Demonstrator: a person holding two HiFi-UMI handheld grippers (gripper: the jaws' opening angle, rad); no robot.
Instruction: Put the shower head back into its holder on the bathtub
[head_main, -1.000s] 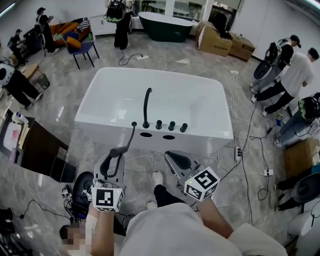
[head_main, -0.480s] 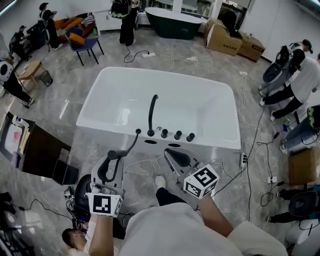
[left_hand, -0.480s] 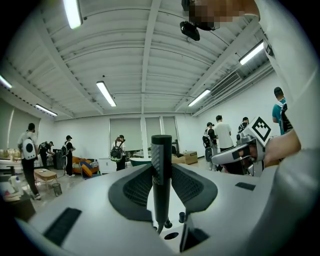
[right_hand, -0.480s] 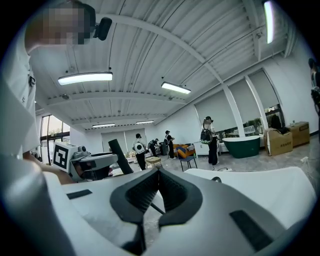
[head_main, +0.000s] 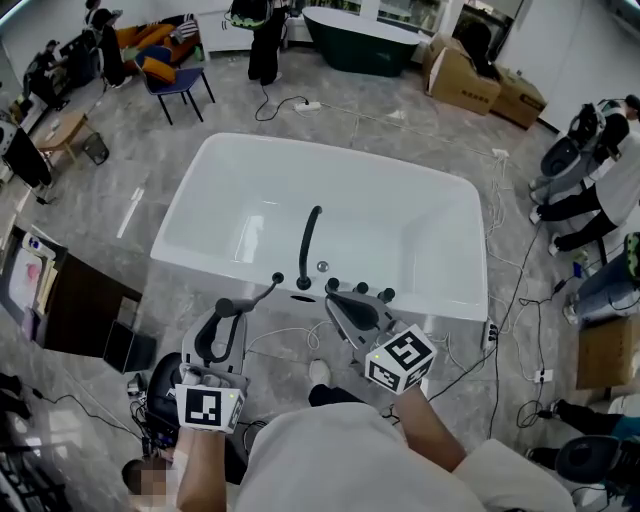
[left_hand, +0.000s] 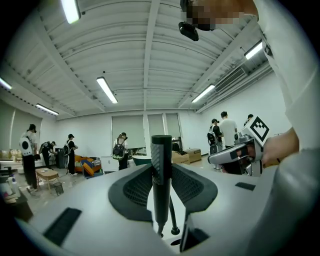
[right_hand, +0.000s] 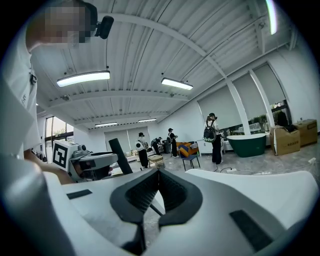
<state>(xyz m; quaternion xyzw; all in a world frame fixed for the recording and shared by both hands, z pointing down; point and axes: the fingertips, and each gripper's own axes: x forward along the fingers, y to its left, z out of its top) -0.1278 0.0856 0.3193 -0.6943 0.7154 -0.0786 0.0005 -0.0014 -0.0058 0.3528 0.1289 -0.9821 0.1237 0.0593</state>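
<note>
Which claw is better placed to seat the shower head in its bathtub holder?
Left. The left claw grips the shower head near the bathtub rim; the right claw is shut and holds nothing.

A black shower head (head_main: 232, 303) is gripped in the left claw (head_main: 224, 322). Its hose (head_main: 262, 292) is run to the bathtub's (head_main: 200, 215) near rim, over which the right claw (head_main: 340, 302) is held.

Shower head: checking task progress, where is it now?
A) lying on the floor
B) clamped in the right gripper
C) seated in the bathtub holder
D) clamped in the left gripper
D: the left gripper view shows the shower head upright between the pads of the left gripper.
</note>
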